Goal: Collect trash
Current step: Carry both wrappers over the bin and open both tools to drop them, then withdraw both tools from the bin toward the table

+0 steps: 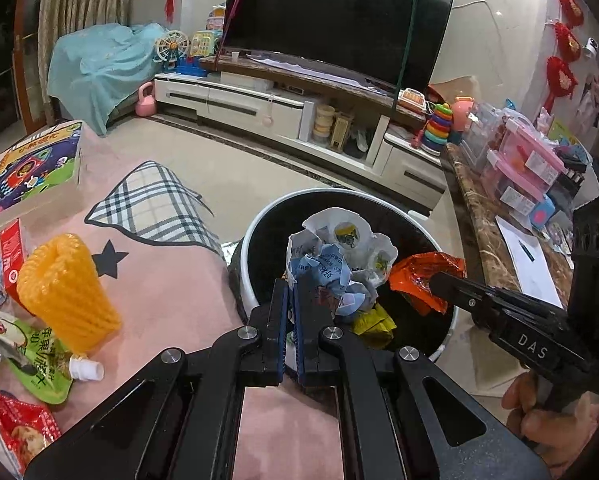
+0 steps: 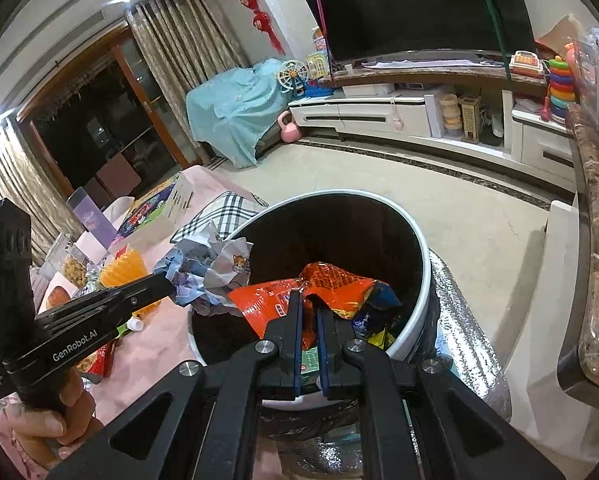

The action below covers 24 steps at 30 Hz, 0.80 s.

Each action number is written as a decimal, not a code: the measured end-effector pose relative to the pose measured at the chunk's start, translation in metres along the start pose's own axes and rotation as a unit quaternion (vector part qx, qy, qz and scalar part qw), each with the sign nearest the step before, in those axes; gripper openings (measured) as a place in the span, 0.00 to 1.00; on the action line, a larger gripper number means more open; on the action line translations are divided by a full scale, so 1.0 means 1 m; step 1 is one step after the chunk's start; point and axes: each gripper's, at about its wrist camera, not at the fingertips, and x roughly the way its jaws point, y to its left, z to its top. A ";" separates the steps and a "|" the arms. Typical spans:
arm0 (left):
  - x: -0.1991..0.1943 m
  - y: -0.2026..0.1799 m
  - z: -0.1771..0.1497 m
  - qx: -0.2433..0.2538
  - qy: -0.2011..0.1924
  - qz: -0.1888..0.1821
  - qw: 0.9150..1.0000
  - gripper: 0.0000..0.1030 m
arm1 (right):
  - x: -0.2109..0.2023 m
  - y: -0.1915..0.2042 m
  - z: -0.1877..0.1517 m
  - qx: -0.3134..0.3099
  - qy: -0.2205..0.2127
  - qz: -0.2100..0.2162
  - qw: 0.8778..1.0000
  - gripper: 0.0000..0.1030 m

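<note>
At nine o'clock of the bin [image 1: 255, 280], a good deal was left on the pink cloth [image 1: 171, 280]: a red snack packet [image 1: 15, 436], a green spouted pouch [image 1: 39, 364], a yellow foam net sleeve [image 1: 65, 292] and a red carton [image 1: 11, 258]. I judged the job partly done. My left gripper [image 1: 291, 284] was clamped on a crumpled white-and-blue wrapper [image 1: 335, 252], held over the bin's mouth. At three o'clock of it my right gripper [image 2: 309, 300] pinched an orange foil packet [image 2: 283, 304] above the same opening. Yellow wrappers [image 1: 373, 324] already lay inside the bin. To my eye, both pieces only needed dropping before I went back for the rest.
</note>
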 end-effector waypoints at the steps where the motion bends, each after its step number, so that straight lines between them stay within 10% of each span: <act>1: 0.003 0.000 0.000 0.001 0.004 0.000 1.000 0.03 | 0.001 0.000 0.000 -0.001 0.002 0.000 1.000 0.07; 7: 0.009 0.000 0.001 -0.002 0.016 -0.006 1.000 0.06 | 0.009 -0.004 0.001 0.004 0.019 -0.003 1.000 0.10; 10: 0.004 0.002 -0.002 -0.006 0.016 -0.006 1.000 0.30 | 0.007 -0.007 0.000 0.009 0.018 -0.006 1.000 0.14; 13: -0.006 0.005 -0.008 -0.012 0.005 0.003 1.000 0.52 | 0.000 -0.007 -0.002 0.018 0.005 -0.003 1.000 0.40; 15: -0.010 0.008 -0.011 -0.018 0.004 0.004 1.000 0.53 | -0.005 -0.005 -0.004 0.020 -0.005 -0.002 1.000 0.62; 24: -0.044 0.026 -0.044 -0.048 -0.006 0.009 0.999 0.58 | -0.015 0.006 -0.010 0.023 -0.010 0.011 1.000 0.68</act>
